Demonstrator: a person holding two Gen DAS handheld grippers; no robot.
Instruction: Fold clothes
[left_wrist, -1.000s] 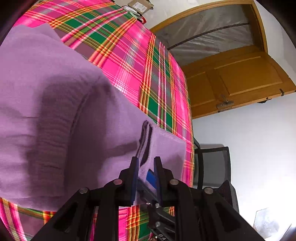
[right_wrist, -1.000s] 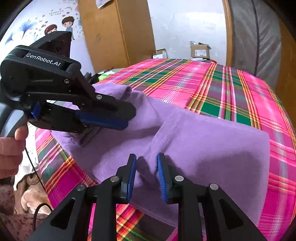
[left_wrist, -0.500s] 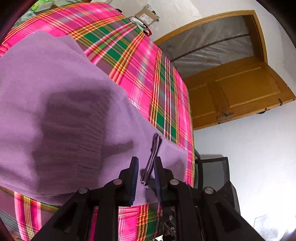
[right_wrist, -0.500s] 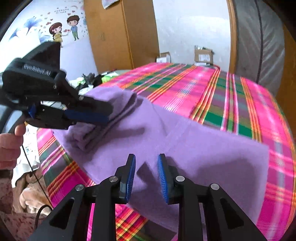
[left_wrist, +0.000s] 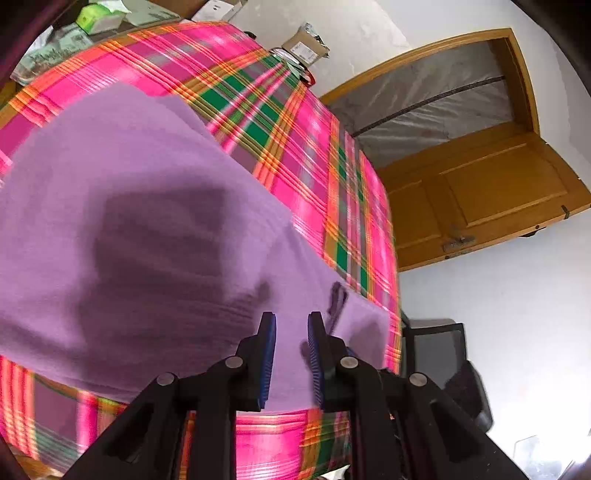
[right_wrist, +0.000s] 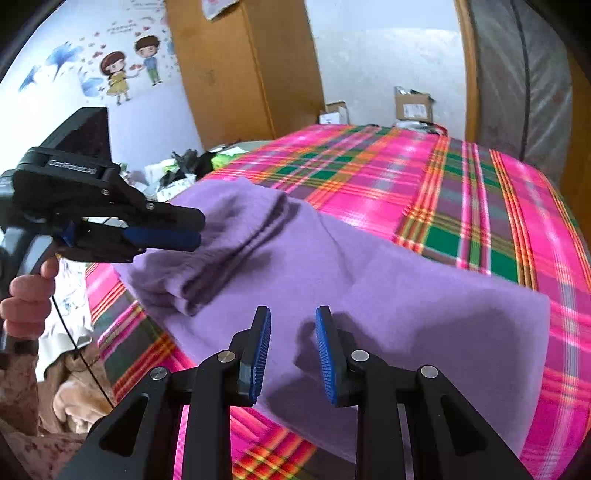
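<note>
Purple garment spread flat over the near part of the desk, which carries a pink, green and orange plaid cloth. Folded, bunched section of the garment at centre left of the right wrist frame, lying on top of the flat layer. In the left wrist frame, garment filling the left and centre, with a small dark fold near lower centre.

Right gripper at lower centre of its frame, raised over the near edge of the garment, jaws apart with a moderate gap, holding nothing.

Left gripper at lower centre of its own frame, jaws parted with a narrow gap, nothing between the pads. Same gripper at left of the right wrist frame, held by a hand, tips just beside the bunched section; contact cannot be confirmed.

Wooden door at right of the left wrist frame.
</note>
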